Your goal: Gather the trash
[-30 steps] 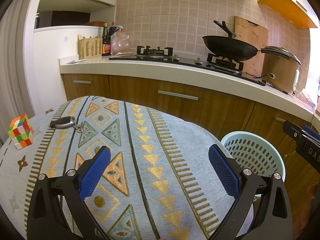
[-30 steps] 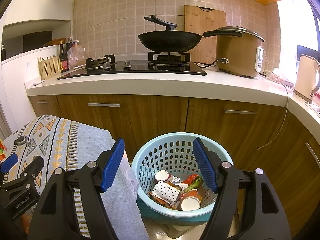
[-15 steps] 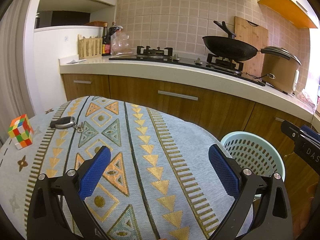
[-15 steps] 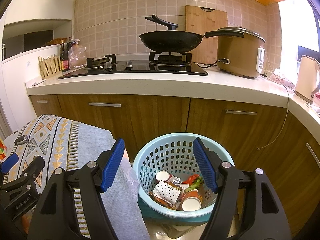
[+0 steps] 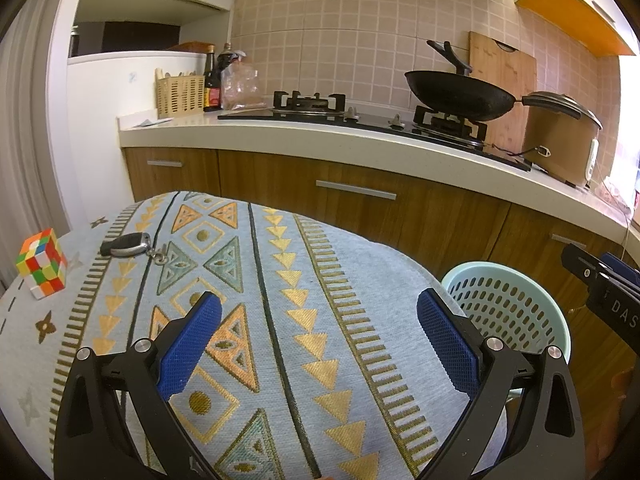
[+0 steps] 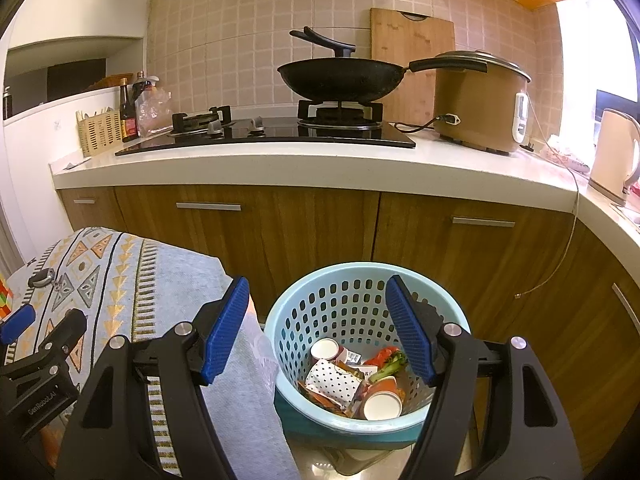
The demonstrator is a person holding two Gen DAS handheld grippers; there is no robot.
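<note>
Paper cups (image 6: 382,405) in basket (image 6: 304,304): 2 visible
Puzzle cube (image 5: 41,263): 1
Key fob (image 5: 126,245): 1
Wok (image 6: 340,80): 1
Rice cooker (image 6: 480,108): 1
Kettle (image 6: 612,156): 1

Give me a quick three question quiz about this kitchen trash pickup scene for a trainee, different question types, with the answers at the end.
1. True or false: the right gripper holds a paper cup.
2. Which lies on the patterned tablecloth? A) black key fob B) banana C) spoon
3. Fill in: the white paper cups lie inside the light blue perforated plastic ____.

Key: 1 false, its jaws stand open and empty; 2 A; 3 basket.
</note>
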